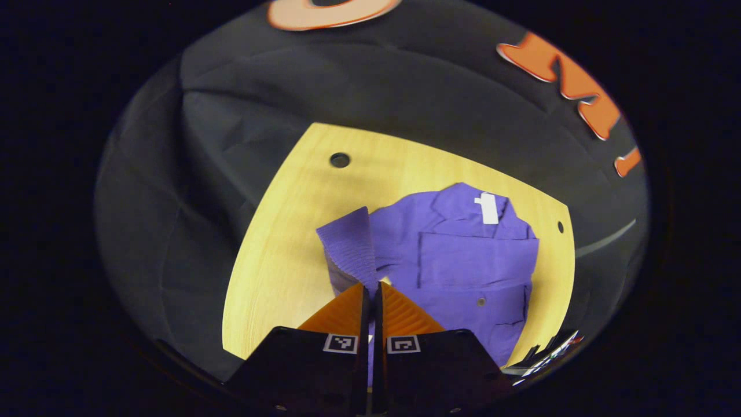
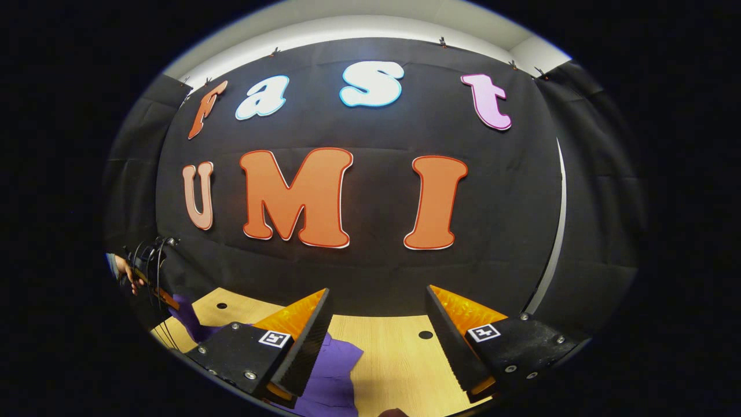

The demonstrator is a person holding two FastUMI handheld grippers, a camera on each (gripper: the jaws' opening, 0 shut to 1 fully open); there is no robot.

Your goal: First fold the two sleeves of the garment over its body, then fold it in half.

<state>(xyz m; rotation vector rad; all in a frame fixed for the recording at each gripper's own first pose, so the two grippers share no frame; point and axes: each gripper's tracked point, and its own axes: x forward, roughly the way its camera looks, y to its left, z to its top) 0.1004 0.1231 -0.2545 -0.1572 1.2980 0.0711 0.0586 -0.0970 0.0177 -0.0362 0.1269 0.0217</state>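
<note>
A purple shirt (image 1: pixel 463 260) lies spread on the wooden table (image 1: pixel 289 231), collar and white neck label (image 1: pixel 488 208) at the far end. One sleeve lies folded across its body. My left gripper (image 1: pixel 372 286) is shut on the other sleeve (image 1: pixel 347 243), whose ribbed cuff stands lifted above the table beside the body. In the right gripper view, my right gripper (image 2: pixel 377 295) hangs open above the table (image 2: pixel 393 353) with nothing between its fingers. The shirt's edge (image 2: pixel 336 370) lies under its left finger. Far left there, a hand (image 2: pixel 124 272) holds the left gripper (image 2: pixel 159 292) with purple cloth (image 2: pixel 188 315) hanging from it.
The table has small round holes (image 1: pixel 340 160) (image 2: pixel 425 335) near its far edge. The booth's black cloth wall (image 2: pixel 376 272) stands close behind the table. A shiny object (image 1: pixel 550 353) shows at the table's near right edge.
</note>
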